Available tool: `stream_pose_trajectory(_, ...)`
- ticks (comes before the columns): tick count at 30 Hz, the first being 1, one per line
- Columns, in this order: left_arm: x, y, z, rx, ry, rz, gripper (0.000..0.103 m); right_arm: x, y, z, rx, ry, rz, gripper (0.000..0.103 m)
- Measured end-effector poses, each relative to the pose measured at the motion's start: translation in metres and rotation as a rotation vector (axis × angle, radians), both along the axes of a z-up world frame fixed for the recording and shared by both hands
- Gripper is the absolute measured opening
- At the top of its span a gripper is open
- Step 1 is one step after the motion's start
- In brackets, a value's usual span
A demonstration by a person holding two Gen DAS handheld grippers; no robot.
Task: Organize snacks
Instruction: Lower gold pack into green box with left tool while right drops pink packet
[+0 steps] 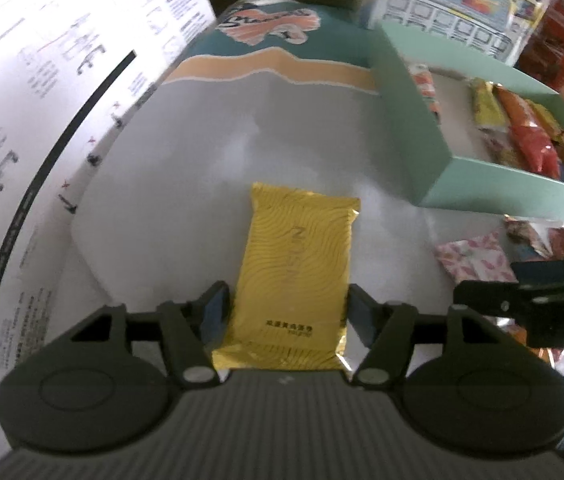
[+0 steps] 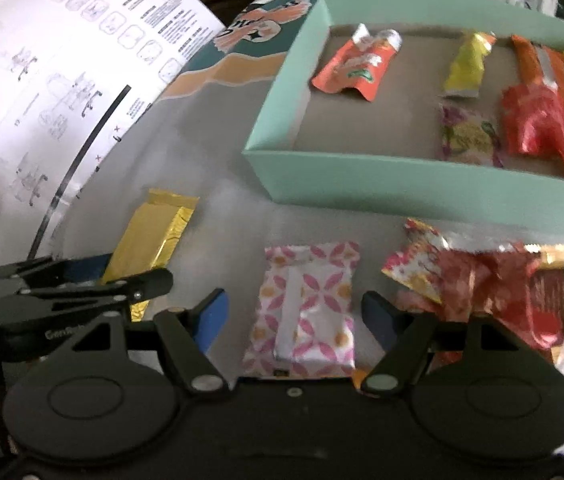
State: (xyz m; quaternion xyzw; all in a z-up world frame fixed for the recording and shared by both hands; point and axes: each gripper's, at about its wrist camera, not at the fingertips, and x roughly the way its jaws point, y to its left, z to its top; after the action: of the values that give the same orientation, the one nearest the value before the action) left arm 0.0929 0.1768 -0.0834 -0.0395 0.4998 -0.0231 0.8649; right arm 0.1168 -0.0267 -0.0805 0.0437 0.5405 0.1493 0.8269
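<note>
The gold packet (image 1: 296, 280) lay flat on the grey surface (image 1: 210, 168), lengthwise between the pads of the left tongs (image 1: 288, 312), which stood about packet-wide on either side of it; whether the pads pressed on the foil I could not tell. It looked light and slightly puffed, its foil glossy and probably slippery, its contents likely brittle, so a gentle hold across the narrow middle would suit it.

The right tongs (image 2: 294, 316) gaped wide around the pink-patterned packet (image 2: 306, 308), pads clear of it. That one seemed soft and pillowy, with a folded seam down its back. To its right lay crinkled red wrappers (image 2: 482, 284).

Farther off stood the mint-green box (image 2: 402, 184), stiff card with a brown floor, already holding orange, yellow and red sachets.
</note>
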Motion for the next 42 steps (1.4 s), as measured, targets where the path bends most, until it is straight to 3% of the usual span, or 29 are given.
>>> stream_pose_trajectory(3,0.002,0.006,-0.001,-0.002,0.001,0.007,0.063,-0.004,0.012,-0.003,-0.061,-0.039,0.041,0.076)
stream_pose_trajectory(4,0.002,0.007,-0.001,-0.002,0.000,0.008,0.063,-0.006,0.016,-0.004,-0.085,-0.054,0.054,0.072)
stream_pose_trajectory(5,0.002,0.007,-0.001,0.000,0.000,0.008,0.064,-0.009,0.020,-0.005,-0.130,-0.078,0.071,0.060)
stream_pose_trajectory(6,0.003,0.006,-0.002,0.006,-0.001,0.006,0.065,-0.012,0.024,-0.006,-0.180,-0.104,0.091,0.053)
stream_pose_trajectory(8,0.004,0.002,-0.003,0.024,-0.003,-0.004,0.066,-0.015,0.025,-0.007,-0.196,-0.120,0.108,0.051)
stream_pose_trajectory(10,0.004,-0.004,-0.004,0.056,-0.012,-0.014,0.065,-0.016,0.021,-0.005,-0.182,-0.118,0.095,0.050)
stream_pose_trajectory(11,0.003,-0.007,-0.004,0.065,-0.020,-0.019,0.055,-0.015,0.018,-0.005,-0.171,-0.114,0.085,0.050)
stream_pose_trajectory(12,0.002,-0.008,-0.002,0.064,-0.028,-0.024,0.053,-0.015,0.014,-0.004,-0.153,-0.105,0.072,0.050)
stream_pose_trajectory(21,-0.001,-0.010,0.019,-0.020,-0.028,-0.015,0.052,-0.021,-0.028,0.023,0.071,-0.062,-0.020,0.050)
stream_pose_trajectory(27,0.013,-0.030,0.064,-0.040,-0.122,-0.063,0.052,-0.015,-0.061,0.064,0.182,-0.144,-0.089,0.050)
stream_pose_trajectory(33,0.053,-0.077,0.095,-0.061,-0.189,-0.127,0.053,0.024,-0.108,0.086,0.220,-0.206,-0.242,0.050)
stream_pose_trajectory(42,0.119,-0.137,0.069,-0.049,-0.134,-0.161,0.053,0.083,-0.137,0.066,0.217,-0.174,-0.321,0.051)
